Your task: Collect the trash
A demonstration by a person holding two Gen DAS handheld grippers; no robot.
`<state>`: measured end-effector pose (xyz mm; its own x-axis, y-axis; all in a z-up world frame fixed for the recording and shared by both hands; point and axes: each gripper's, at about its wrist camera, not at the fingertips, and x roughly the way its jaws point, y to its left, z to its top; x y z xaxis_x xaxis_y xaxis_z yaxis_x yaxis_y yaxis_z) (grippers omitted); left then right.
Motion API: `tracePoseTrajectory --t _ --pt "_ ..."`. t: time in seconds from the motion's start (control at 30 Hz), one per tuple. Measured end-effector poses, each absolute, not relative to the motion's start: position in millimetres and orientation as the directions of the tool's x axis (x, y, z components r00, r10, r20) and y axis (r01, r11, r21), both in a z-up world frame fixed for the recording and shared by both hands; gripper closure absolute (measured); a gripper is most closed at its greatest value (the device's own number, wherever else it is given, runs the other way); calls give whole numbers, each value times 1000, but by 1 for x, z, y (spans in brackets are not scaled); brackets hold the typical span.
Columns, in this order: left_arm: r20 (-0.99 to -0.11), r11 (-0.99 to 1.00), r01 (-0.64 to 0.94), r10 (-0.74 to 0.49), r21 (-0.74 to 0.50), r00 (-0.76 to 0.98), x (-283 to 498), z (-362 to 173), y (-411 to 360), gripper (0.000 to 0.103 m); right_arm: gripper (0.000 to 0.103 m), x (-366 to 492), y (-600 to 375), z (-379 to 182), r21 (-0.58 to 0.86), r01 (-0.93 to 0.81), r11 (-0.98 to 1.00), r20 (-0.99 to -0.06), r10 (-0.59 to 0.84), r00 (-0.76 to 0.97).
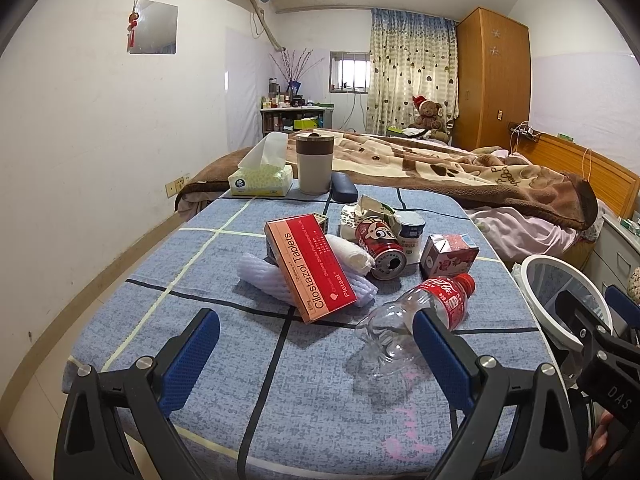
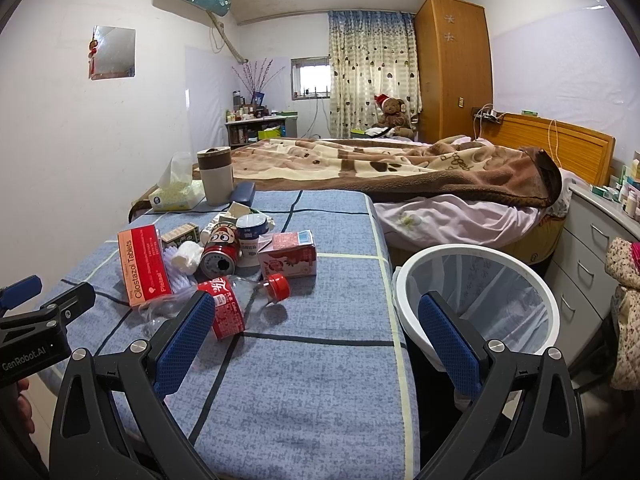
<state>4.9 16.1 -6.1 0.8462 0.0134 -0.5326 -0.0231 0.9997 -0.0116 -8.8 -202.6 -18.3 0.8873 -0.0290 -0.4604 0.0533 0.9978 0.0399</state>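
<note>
Trash lies in a pile on the blue checked table: a red Cilostazol tablet box, white foam netting, a rolled white tissue, a red can, a small white bottle, a red-and-white drink carton and an empty clear cola bottle. My left gripper is open, just short of the box and bottle. My right gripper is open and empty, between the bottle and the white trash bin.
A tissue box, a brown-and-grey cup and a dark case stand at the table's far edge. A bed with a brown blanket lies behind. Grey drawers stand right of the bin.
</note>
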Motion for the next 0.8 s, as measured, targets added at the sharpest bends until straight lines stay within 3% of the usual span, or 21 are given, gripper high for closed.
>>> tracePoseTrajectory --t 0.8 --pt "-544 1000 -24 10 -18 839 12 -8 18 4 0 0 -202 -16 26 43 999 -459 -26 888"
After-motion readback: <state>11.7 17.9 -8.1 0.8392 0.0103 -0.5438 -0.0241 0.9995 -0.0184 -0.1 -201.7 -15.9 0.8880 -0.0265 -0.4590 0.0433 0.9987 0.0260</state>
